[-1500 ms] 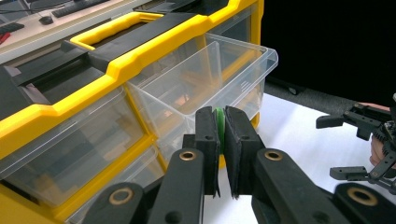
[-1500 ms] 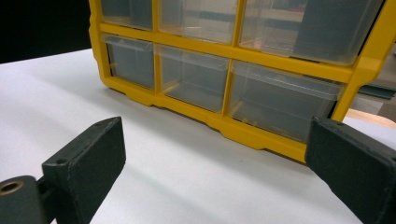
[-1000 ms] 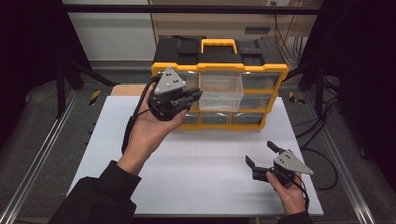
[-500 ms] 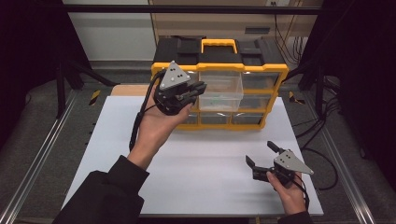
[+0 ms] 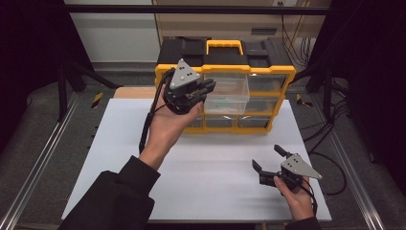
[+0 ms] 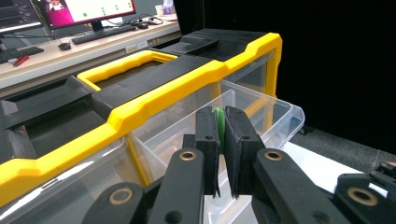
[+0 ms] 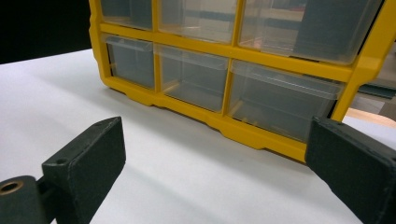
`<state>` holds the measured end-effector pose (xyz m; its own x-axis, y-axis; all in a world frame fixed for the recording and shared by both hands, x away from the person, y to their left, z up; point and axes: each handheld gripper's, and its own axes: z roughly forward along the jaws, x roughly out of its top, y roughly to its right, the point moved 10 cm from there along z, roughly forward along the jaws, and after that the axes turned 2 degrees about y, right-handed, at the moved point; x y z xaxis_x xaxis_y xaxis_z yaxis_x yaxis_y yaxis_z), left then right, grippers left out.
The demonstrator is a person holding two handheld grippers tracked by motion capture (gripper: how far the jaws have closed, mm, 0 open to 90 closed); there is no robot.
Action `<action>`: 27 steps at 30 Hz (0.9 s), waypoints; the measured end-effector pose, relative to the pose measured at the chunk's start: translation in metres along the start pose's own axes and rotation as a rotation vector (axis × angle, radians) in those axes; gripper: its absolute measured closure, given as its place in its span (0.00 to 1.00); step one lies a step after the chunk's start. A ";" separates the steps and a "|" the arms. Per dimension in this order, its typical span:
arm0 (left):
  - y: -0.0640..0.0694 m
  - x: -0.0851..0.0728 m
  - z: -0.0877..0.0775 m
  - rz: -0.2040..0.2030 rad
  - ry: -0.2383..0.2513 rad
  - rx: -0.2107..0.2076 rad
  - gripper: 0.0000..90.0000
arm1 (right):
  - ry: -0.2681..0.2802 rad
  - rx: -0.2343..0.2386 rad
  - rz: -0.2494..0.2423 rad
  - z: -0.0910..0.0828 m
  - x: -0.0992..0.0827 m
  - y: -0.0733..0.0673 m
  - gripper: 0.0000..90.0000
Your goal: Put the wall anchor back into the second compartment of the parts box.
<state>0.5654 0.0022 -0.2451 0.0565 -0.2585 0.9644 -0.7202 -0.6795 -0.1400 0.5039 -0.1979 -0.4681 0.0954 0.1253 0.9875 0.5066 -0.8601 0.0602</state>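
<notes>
A yellow and black drawer organizer stands at the far edge of the white board. Its clear upper middle drawer is pulled out. My left gripper hovers at the drawer's left front corner, held up by a hand. In the left gripper view the jaws are shut on a small thin green piece, just above the open drawer and beside the organizer's yellow top edge. My right gripper rests low at the front right, open and holding nothing. Its view looks at the organizer's lower drawers between its open jaws.
The white board is bare between the two grippers. Metal rails run along both sides of the table. A black cable hangs from the left gripper. A desk with a monitor lies beyond the organizer.
My left gripper has crept up and to the right, closer to the open drawer, still shut on the green piece. The right gripper has stayed put.
</notes>
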 end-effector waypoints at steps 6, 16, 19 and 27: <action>-0.002 0.000 0.002 0.005 -0.002 0.009 0.93 | 0.001 0.003 -0.004 0.000 0.000 0.000 0.06; -0.003 0.003 0.006 0.000 0.010 0.016 0.93 | 0.002 0.001 -0.003 0.000 0.000 0.000 0.06; -0.004 0.004 0.007 0.000 0.007 0.017 0.93 | 0.001 0.003 -0.003 0.000 0.000 0.000 0.06; -0.005 0.003 0.011 0.005 -0.003 0.021 0.93 | -0.001 0.002 0.002 0.000 0.000 0.000 0.06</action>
<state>0.5768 -0.0021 -0.2444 0.0550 -0.2641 0.9629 -0.7057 -0.6926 -0.1496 0.5038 -0.1977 -0.4682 0.0974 0.1240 0.9875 0.5085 -0.8591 0.0577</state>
